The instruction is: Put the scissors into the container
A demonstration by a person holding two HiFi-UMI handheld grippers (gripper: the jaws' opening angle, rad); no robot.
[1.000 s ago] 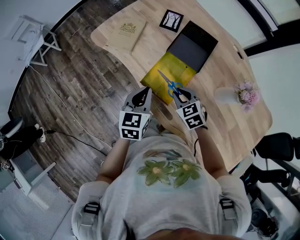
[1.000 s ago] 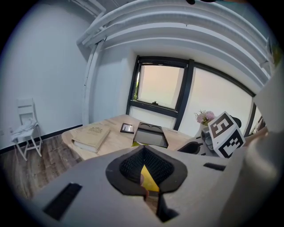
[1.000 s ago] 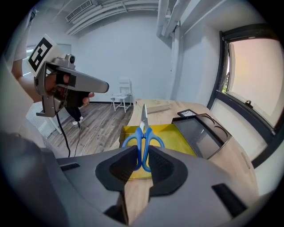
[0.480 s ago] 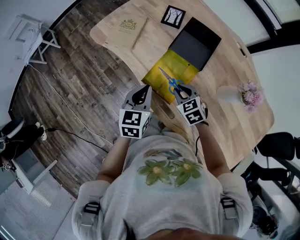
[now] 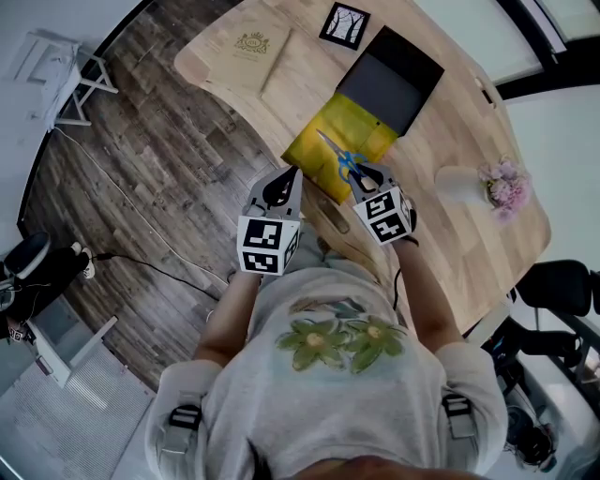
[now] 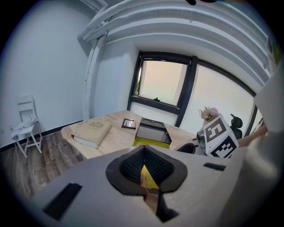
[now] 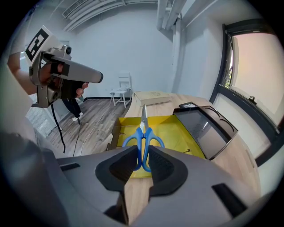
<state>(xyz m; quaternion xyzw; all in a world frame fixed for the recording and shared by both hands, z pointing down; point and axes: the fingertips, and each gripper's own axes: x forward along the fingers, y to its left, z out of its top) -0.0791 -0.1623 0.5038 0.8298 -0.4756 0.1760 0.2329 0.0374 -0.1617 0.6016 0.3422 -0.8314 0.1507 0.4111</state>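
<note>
The scissors [image 7: 142, 141] have blue handles and shut steel blades. My right gripper [image 7: 141, 163] is shut on their handles, with the blades pointing away from me over the yellow container [image 7: 179, 141]. In the head view the scissors [image 5: 340, 160] hang over the near part of that yellow container [image 5: 319, 148], held by the right gripper [image 5: 361, 183]. My left gripper [image 5: 281, 192] sits to the left of the container at the table's near edge. Its jaws [image 6: 144, 181] are pressed together with nothing between them.
A dark tray-like lid [image 5: 389, 82] lies against the container's far side. A tan book [image 5: 246, 52] and a small framed picture [image 5: 343, 25] lie farther left on the wooden table [image 5: 450, 244]. A vase of pink flowers [image 5: 483, 187] stands at the right. Wood floor lies left.
The right gripper has carried the scissors a little farther over the yellow container. The left gripper has hardly moved.
</note>
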